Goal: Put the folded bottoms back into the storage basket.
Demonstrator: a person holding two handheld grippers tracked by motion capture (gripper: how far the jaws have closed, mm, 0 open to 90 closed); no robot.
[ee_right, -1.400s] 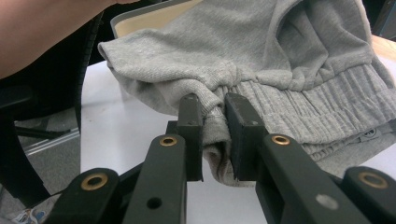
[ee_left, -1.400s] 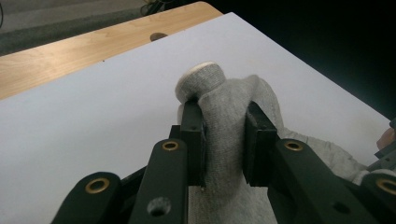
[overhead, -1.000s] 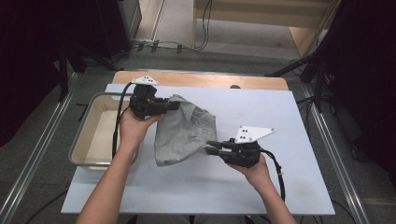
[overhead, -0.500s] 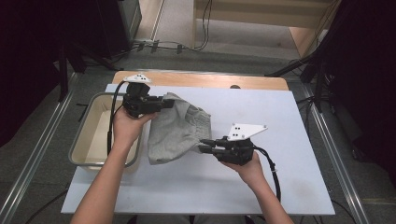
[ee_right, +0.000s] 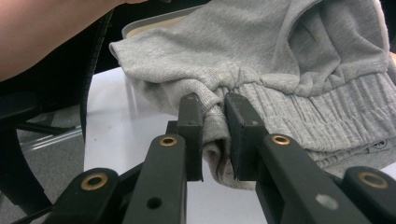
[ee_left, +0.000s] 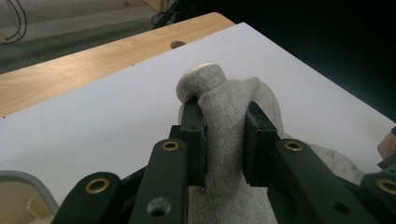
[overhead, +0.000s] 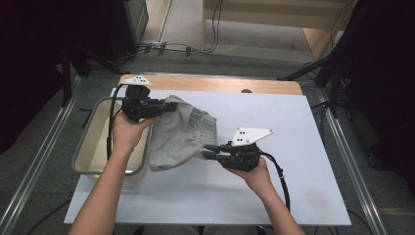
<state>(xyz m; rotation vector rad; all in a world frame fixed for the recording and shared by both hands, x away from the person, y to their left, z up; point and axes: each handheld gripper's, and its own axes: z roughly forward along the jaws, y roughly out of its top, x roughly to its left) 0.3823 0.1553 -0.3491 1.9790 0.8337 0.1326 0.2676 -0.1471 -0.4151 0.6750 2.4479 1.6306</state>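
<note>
We have the grey garment (overhead: 180, 133) hanging between us, left of the table's (overhead: 303, 161) centre beside the tray (overhead: 85, 164). Our left gripper (overhead: 166, 105) pinches its far corner, the right gripper (overhead: 209, 151) its near waistband, probably to lift it clear and spread it flat.

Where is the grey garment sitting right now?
In the high view the grey garment lies left of centre on the white table, beside the metal tray, pinched between the left gripper at its far corner and the right gripper at its waistband.
</note>
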